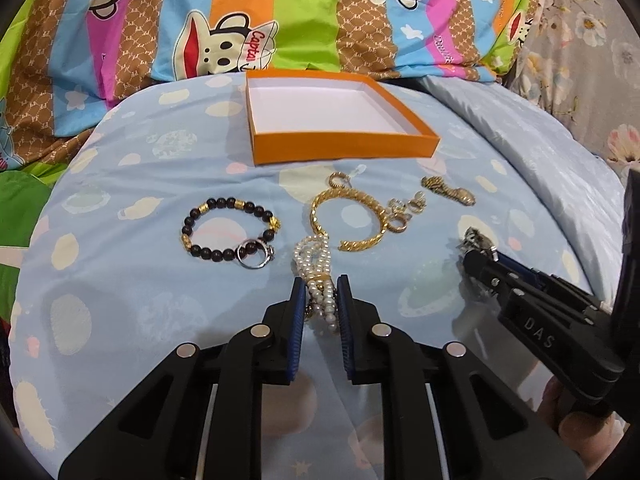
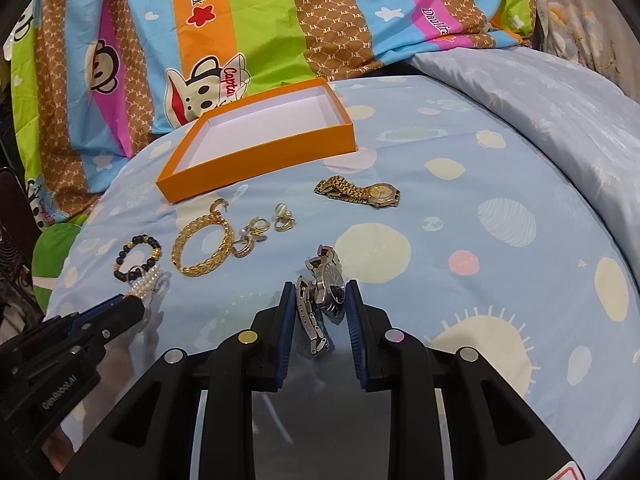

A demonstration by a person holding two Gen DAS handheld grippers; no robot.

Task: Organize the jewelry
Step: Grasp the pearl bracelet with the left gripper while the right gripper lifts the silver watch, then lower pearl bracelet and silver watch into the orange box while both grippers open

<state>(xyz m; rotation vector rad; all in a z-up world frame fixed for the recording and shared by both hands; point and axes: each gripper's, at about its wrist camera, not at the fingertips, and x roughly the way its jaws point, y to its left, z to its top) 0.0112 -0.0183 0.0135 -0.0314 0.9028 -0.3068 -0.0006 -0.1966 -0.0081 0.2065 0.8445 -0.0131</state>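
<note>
On the pale blue sheet lies the jewelry. My left gripper (image 1: 321, 294) is shut on one end of a pearl bracelet (image 1: 310, 254), whose other end rests on the sheet. In the right wrist view my right gripper (image 2: 320, 300) is shut on a silver watch (image 2: 328, 284), its band hanging between the pads. Loose pieces are a black bead bracelet (image 1: 230, 202) with a silver ring (image 1: 245, 263) on it, a gold bangle (image 1: 360, 196), small gold earrings (image 1: 400, 210) and a gold watch (image 2: 360, 190). Beyond them stands an orange box (image 1: 344, 144), open, white inside, nothing in it.
A striped cartoon quilt (image 1: 304, 12) is heaped behind the box. A folded pale blue cover (image 2: 560, 112) rises at the right. The right gripper (image 1: 474, 258) reaches in from the lower right of the left wrist view.
</note>
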